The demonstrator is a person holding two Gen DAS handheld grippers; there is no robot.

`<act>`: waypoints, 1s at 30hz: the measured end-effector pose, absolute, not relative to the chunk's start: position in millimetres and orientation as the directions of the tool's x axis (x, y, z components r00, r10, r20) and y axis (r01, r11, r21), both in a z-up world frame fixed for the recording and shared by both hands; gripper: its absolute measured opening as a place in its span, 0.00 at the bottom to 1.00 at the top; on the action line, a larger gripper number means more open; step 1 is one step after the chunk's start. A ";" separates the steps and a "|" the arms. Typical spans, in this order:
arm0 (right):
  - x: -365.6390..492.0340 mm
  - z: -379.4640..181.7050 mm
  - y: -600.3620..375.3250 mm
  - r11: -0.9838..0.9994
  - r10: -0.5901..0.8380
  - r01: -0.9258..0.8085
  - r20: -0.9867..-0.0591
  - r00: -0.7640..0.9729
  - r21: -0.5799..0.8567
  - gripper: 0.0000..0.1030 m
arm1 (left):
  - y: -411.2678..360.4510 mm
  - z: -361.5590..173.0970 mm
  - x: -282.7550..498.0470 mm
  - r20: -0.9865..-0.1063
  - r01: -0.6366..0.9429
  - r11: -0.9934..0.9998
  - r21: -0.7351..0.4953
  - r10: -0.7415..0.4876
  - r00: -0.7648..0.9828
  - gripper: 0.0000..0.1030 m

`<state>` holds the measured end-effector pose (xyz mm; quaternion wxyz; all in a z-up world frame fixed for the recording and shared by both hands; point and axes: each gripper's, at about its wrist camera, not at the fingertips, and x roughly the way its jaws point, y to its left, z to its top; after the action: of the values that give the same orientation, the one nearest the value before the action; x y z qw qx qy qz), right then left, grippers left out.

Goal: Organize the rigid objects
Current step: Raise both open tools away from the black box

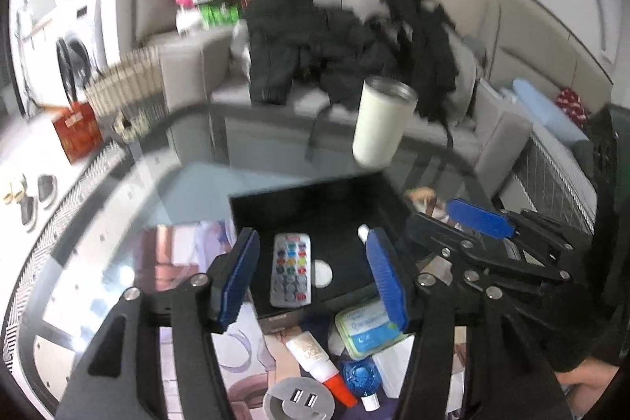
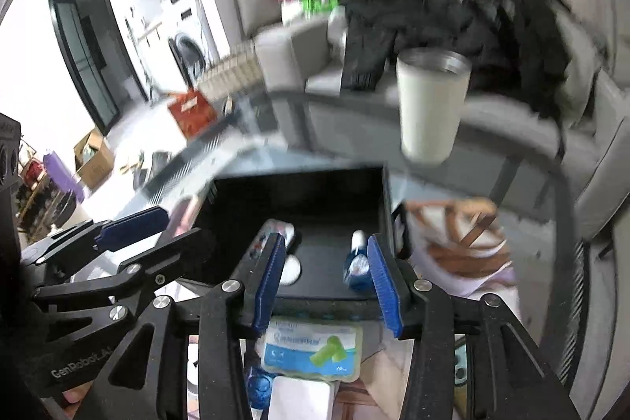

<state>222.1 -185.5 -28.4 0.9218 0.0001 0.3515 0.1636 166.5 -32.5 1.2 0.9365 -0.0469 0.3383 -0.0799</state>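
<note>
One black tray (image 1: 315, 199) sits on the glass table (image 1: 177, 184) with three things in it: one remote (image 1: 292, 268), one white round disc (image 1: 323, 273) and one small blue bottle (image 2: 357, 264). One white cup (image 1: 382, 121) stands far behind it. The left gripper (image 1: 315, 276) and right gripper (image 2: 327, 276) are each partly spread above the tray, holding nothing.
</note>
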 end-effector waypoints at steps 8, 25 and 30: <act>160.0 12.3 -189.1 0.942 0.325 -0.327 -0.461 0.826 0.077 0.52 | -16.4 35.8 113.5 -0.440 0.073 0.991 -0.111 -0.114 0.891 0.75; 56.4 60.1 -198.2 0.909 0.406 -0.416 -0.238 0.882 0.011 0.83 | -3.7 65.1 34.5 -0.240 0.150 0.985 -0.085 -0.166 0.956 0.82; 51.6 53.9 -204.3 0.909 0.402 -0.415 -0.311 0.861 0.028 0.83 | -5.8 61.7 32.1 -0.260 0.165 0.984 -0.074 -0.178 0.949 0.82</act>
<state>51.6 -204.3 53.9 0.9644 -0.0199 0.1571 0.2119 32.1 -5.8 61.7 0.9868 -0.0257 0.1342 -0.0868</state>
